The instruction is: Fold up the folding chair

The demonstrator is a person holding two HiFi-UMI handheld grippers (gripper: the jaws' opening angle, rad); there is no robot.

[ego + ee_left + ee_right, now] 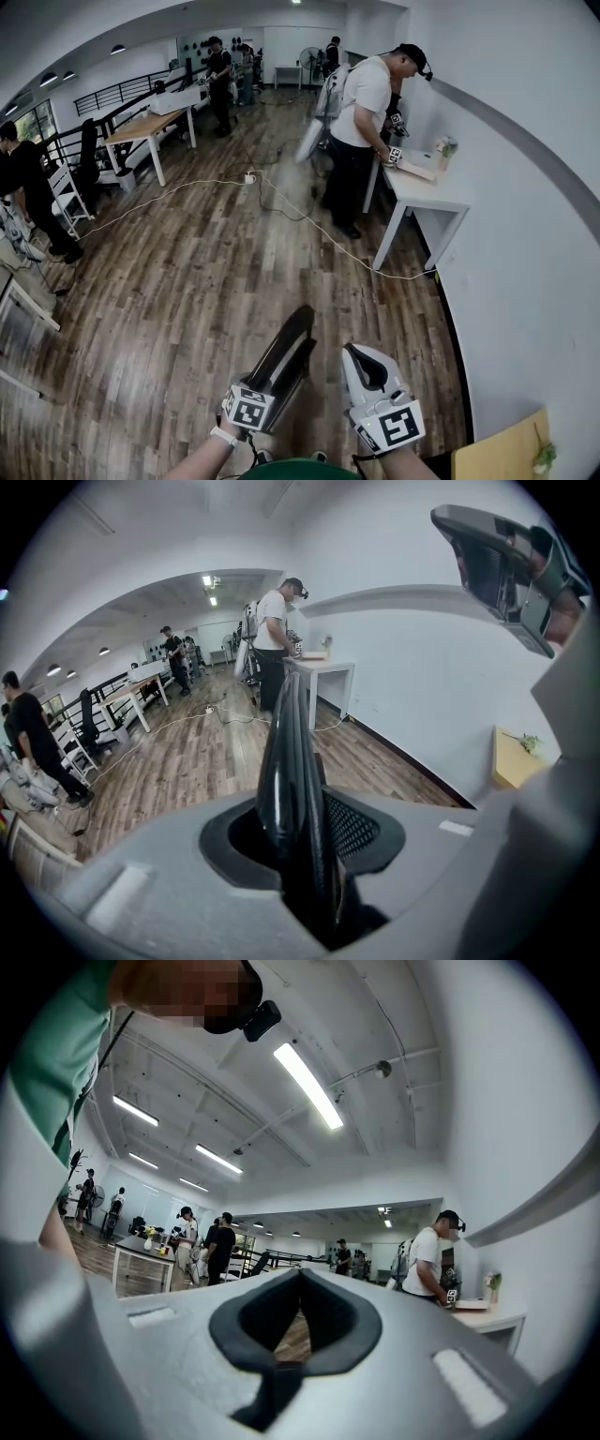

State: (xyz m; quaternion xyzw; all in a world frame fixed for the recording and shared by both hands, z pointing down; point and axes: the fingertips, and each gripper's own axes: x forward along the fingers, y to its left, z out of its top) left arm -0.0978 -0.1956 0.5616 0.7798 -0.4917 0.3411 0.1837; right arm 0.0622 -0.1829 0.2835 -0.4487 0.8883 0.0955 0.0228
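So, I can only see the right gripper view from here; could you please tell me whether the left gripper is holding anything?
Observer: Yes, the left gripper is shut on the thin edge of a slim glossy black folding chair.
Operator: Thank you. Is my right gripper touching that chair?
Observer: No. In the head view the right gripper is beside it, with a gap between them.
Operator: And does the chair look folded?
Observer: It looks flat and slim, slanting up over the brown wooden plank floor. I cannot see its lower end.
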